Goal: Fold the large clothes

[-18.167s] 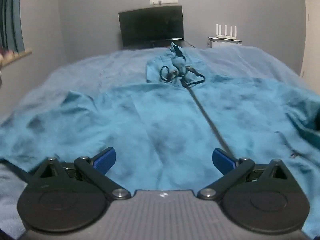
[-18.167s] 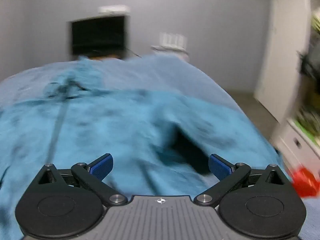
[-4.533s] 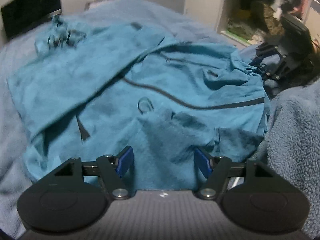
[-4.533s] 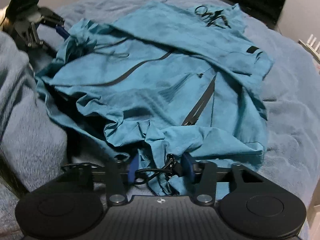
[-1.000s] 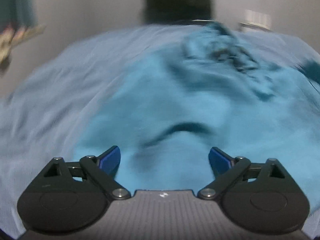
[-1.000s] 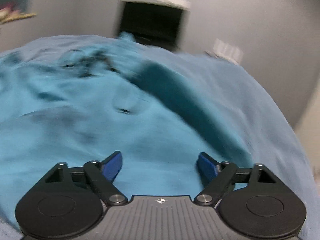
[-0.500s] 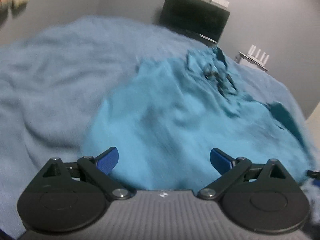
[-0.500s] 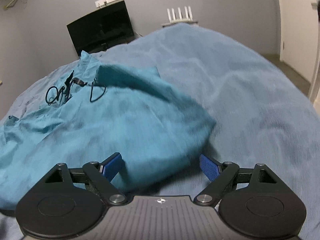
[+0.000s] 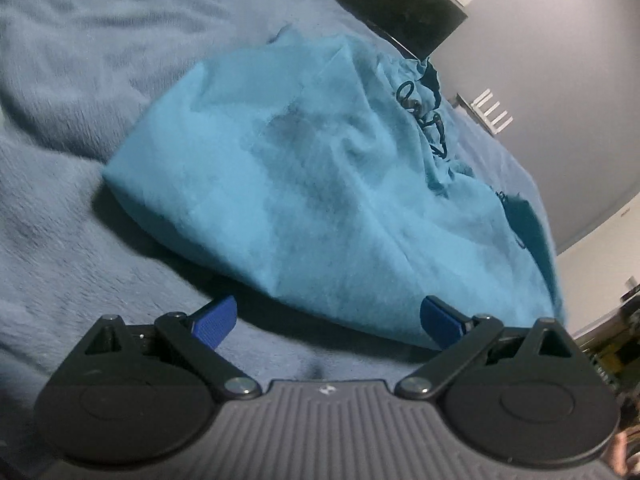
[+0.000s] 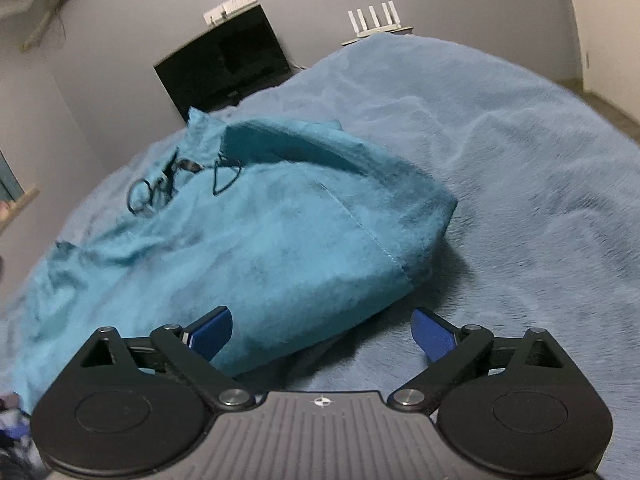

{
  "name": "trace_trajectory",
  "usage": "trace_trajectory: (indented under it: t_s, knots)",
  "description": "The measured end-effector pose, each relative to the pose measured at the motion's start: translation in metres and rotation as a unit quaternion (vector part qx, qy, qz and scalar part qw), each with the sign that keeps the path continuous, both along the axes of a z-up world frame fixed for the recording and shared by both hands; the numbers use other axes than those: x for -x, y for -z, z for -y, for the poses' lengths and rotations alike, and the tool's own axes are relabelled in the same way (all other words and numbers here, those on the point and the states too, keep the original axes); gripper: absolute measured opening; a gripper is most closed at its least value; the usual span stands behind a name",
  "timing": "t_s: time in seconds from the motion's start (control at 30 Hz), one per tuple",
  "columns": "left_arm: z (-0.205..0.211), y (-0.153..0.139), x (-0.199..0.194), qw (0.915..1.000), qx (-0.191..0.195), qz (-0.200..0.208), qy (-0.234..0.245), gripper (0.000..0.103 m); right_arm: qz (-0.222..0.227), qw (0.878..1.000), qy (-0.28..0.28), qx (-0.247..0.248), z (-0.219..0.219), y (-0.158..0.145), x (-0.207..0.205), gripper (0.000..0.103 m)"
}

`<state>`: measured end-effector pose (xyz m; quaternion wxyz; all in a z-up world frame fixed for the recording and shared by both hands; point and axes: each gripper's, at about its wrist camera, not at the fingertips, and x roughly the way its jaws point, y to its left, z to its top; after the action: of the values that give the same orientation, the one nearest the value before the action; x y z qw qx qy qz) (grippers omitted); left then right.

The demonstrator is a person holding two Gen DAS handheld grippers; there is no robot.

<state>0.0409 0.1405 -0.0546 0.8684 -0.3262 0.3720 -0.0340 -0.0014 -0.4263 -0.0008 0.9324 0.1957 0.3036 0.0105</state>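
Note:
A teal jacket lies folded in a thick bundle on the grey-blue blanket, with black drawcords at its far end. My left gripper is open and empty, just short of the bundle's near left edge. In the right wrist view the jacket shows its near right corner and its cords. My right gripper is open and empty at that corner, its left finger beside the fabric edge.
The blanket covers the whole bed. A black monitor and a white router stand by the grey wall beyond the bed. Shelves with clutter show at the far right of the left wrist view.
Both grippers have drawn back from the jacket toward the near edge and tilted. The jacket now lies still as a folded bundle; a second ago the views were blurred over it.

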Motion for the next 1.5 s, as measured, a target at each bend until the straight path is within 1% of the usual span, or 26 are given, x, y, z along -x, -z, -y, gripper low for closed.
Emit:
trace_trajectory:
  t_s: [0.07,0.1,0.23,0.37,0.4,0.43,0.5,0.57,0.6,0.63,0.67,0.7,0.73,0.77,0.8,0.83,0.87,0.9,0.97,1.07,1.13,1.23,1.33,1.4,1.47,1.5]
  knots:
    - [-0.001,0.005,-0.003,0.9999,0.009,-0.005,-0.006,0.099,0.007,0.999,-0.008,-0.033,0.007,0.007,-0.006,0.098]
    - [-0.003,0.005,-0.003,0.9999,0.011,-0.002,-0.012,0.099,0.008,0.999,-0.006,-0.041,0.009,0.009,-0.007,0.098]
    - [-0.016,0.004,-0.002,0.9979,0.040,0.024,-0.045,0.099,0.025,0.996,0.001,-0.082,0.023,0.015,-0.019,0.098]
    - [-0.026,0.019,-0.010,0.9951,0.063,0.003,-0.077,0.099,0.031,0.992,0.017,-0.125,0.039,0.025,-0.034,0.098]
    - [-0.027,0.020,-0.013,0.9948,0.064,0.002,-0.080,0.097,0.035,0.990,0.025,-0.135,0.044,0.028,-0.038,0.094]
    - [-0.026,0.021,-0.016,0.9949,0.059,0.004,-0.082,0.097,0.044,0.988,0.034,-0.142,0.049,0.029,-0.041,0.089]
    - [-0.025,0.021,-0.021,0.9953,0.049,0.009,-0.084,0.096,0.063,0.984,0.062,-0.153,0.060,0.031,-0.047,0.084]
    - [-0.023,0.023,-0.025,0.9955,0.041,0.012,-0.084,0.095,0.064,0.978,0.078,-0.181,0.073,0.037,-0.060,0.083]
    - [-0.021,0.025,-0.027,0.9957,0.036,0.010,-0.084,0.094,0.060,0.974,0.078,-0.203,0.077,0.042,-0.065,0.080]
    - [-0.020,0.026,-0.029,0.9960,0.028,0.007,-0.084,0.090,0.056,0.968,0.071,-0.233,0.081,0.048,-0.070,0.076]
    - [-0.018,0.026,-0.031,0.9963,0.020,0.004,-0.084,0.086,0.047,0.962,0.058,-0.262,0.082,0.054,-0.074,0.075]
    - [-0.018,0.025,-0.032,0.9965,0.014,0.004,-0.083,0.082,0.039,0.960,0.052,-0.274,0.080,0.058,-0.077,0.075]
    - [-0.017,0.024,-0.032,0.9969,0.012,0.007,-0.078,0.072,0.037,0.964,0.052,-0.257,0.074,0.057,-0.078,0.065]
    - [-0.017,0.022,-0.033,0.9975,0.010,0.011,-0.069,0.060,0.038,0.974,0.051,-0.215,0.067,0.051,-0.078,0.056]
    - [-0.016,0.019,-0.033,0.9981,0.005,0.017,-0.059,0.054,0.041,0.980,0.049,-0.191,0.062,0.046,-0.078,0.041]
    - [-0.014,0.016,-0.034,0.9985,-0.001,0.024,-0.049,0.040,0.054,0.981,0.046,-0.180,0.059,0.037,-0.074,0.027]
    - [-0.011,0.010,-0.033,0.9987,-0.015,0.030,-0.039,0.032,0.065,0.982,0.046,-0.172,0.055,0.028,-0.069,0.023]
    - [-0.007,0.004,-0.031,0.9981,-0.036,0.037,-0.033,0.027,0.076,0.983,0.043,-0.164,0.051,0.020,-0.063,0.015]
    - [-0.004,-0.008,-0.028,0.9964,-0.065,0.048,-0.025,0.019,0.085,0.985,0.041,-0.147,0.042,0.003,-0.053,0.013]
    - [-0.011,-0.025,-0.017,0.9951,-0.077,0.059,-0.019,0.013,0.083,0.989,0.027,-0.116,0.028,-0.018,-0.032,0.011]
    - [-0.015,-0.039,-0.007,0.9945,-0.087,0.058,-0.007,0.013,0.073,0.992,0.023,-0.105,0.024,-0.031,-0.017,0.011]
    - [-0.013,-0.057,0.011,0.9916,-0.114,0.051,0.034,0.013,0.059,0.995,0.012,-0.084,0.021,-0.052,0.012,0.011]
    - [-0.013,-0.065,0.036,0.9898,-0.115,0.036,0.076,0.013,0.048,0.997,0.006,-0.062,0.023,-0.069,0.050,0.011]
    - [-0.008,-0.067,0.046,0.9857,-0.131,0.015,0.105,0.013,0.038,0.998,0.004,-0.043,0.021,-0.077,0.067,0.012]
    - [-0.008,-0.065,0.051,0.9838,-0.144,-0.006,0.106,0.023,0.010,1.000,-0.006,0.006,0.016,-0.078,0.073,0.020]
    - [-0.009,-0.066,0.051,0.9833,-0.153,-0.013,0.099,0.026,-0.005,0.999,-0.001,0.036,0.013,-0.077,0.073,0.033]
